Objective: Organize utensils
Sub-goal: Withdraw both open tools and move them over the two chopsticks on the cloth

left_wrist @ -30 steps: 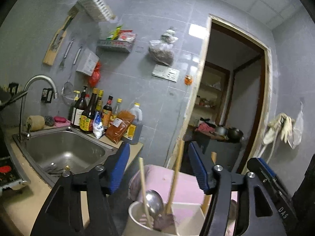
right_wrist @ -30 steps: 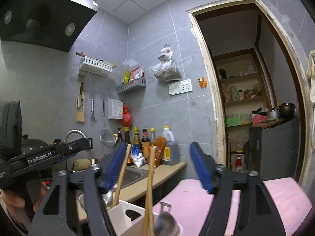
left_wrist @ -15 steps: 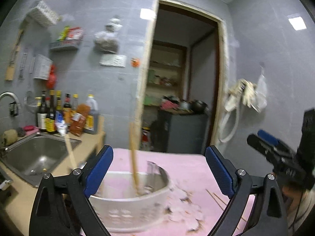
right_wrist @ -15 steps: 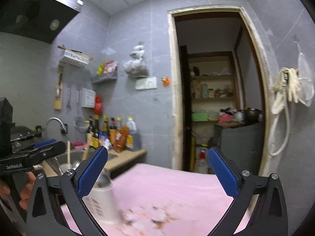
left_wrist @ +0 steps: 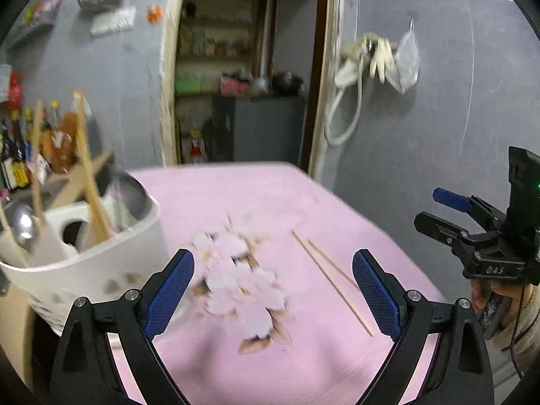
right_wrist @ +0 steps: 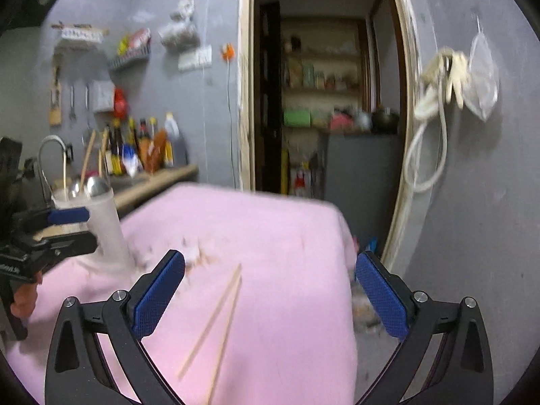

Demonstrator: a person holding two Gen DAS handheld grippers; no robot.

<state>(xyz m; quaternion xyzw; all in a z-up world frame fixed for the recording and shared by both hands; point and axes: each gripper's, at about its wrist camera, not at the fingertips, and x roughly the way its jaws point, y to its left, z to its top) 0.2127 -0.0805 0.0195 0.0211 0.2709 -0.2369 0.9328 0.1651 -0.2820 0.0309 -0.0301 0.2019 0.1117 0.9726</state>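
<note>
— What sort of place is this?

— A home kitchen. Far to the left of the right gripper a curved tap (right_wrist: 50, 155) rises over a counter (right_wrist: 158, 179), and a row of sauce bottles (right_wrist: 141, 145) stands against the grey tiled wall (right_wrist: 202, 108).

— Anything hanging up?

— Above those bottles, a wire shelf (right_wrist: 130, 57) of packets, a white rack (right_wrist: 81, 33) and a knife holder (right_wrist: 55, 98).

— And straight ahead of the gripper?

— A doorway (right_wrist: 324, 101) into a pantry with shelves (right_wrist: 320, 81) of jars and a dark pot (right_wrist: 384, 118). To its right, gloves (right_wrist: 449, 71) hang on the wall. Below and ahead lies a table under a pink cloth (right_wrist: 263, 229), with a white holder (left_wrist: 84, 270) full of spoons and chopsticks left of the left gripper.
</note>
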